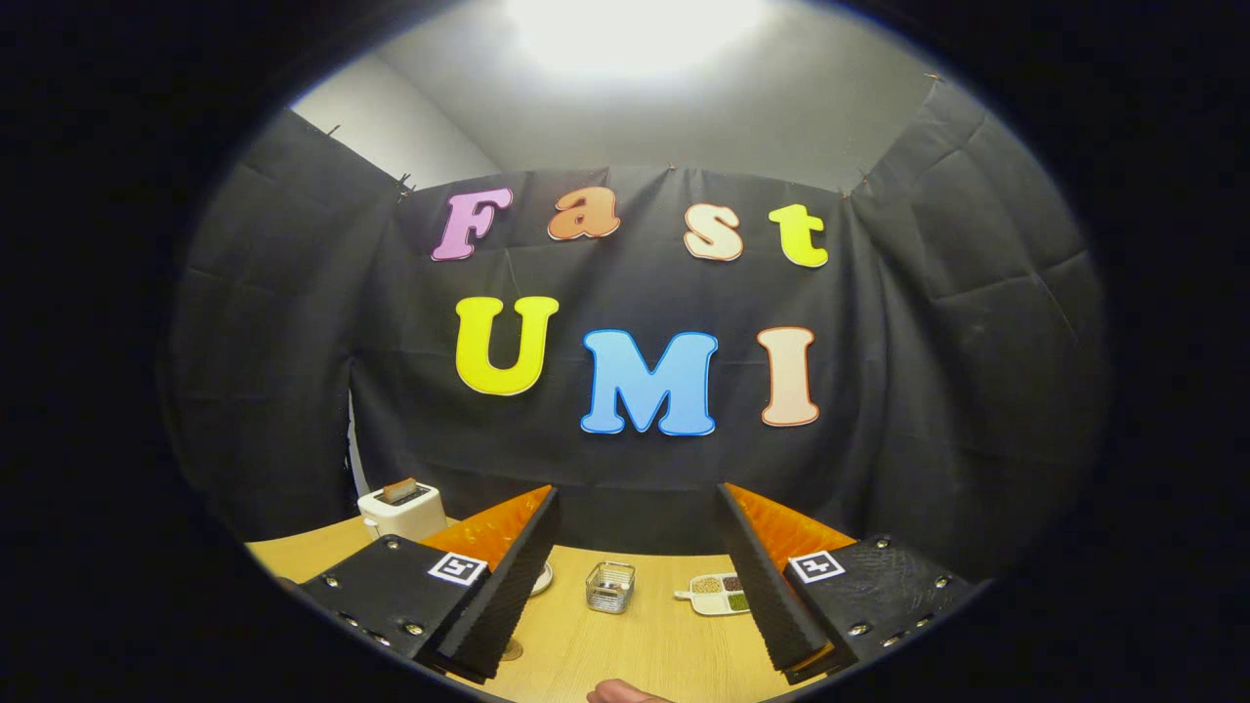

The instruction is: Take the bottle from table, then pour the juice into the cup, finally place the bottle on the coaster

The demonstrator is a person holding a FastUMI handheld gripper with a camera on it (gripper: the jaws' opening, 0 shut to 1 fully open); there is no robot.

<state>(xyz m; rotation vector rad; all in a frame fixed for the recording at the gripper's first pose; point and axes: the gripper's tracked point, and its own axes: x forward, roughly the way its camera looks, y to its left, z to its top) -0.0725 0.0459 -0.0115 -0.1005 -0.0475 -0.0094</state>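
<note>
Tongs [640, 576] spread wide, empty, above table [645, 644], wire basket [610, 587] beyond

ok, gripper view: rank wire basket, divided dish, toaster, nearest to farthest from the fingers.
Gripper open, fingers holding nothing.
1. Wire basket, on the table between the fingers.
2. Divided dish, by the right finger; close to the basket's depth.
3. Toaster, beyond the left finger, by the cloth wall.

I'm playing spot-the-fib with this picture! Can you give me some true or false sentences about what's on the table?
1. The gripper is open with nothing between its fingers. True.
2. A toaster stands at the table's far edge with something in its slot. True.
3. The small wire basket sits on top of the toaster. False: it stands on the table, between and beyond the fingers.
4. The gripper is holding a divided dish. False: the dish rests on the table.
</note>
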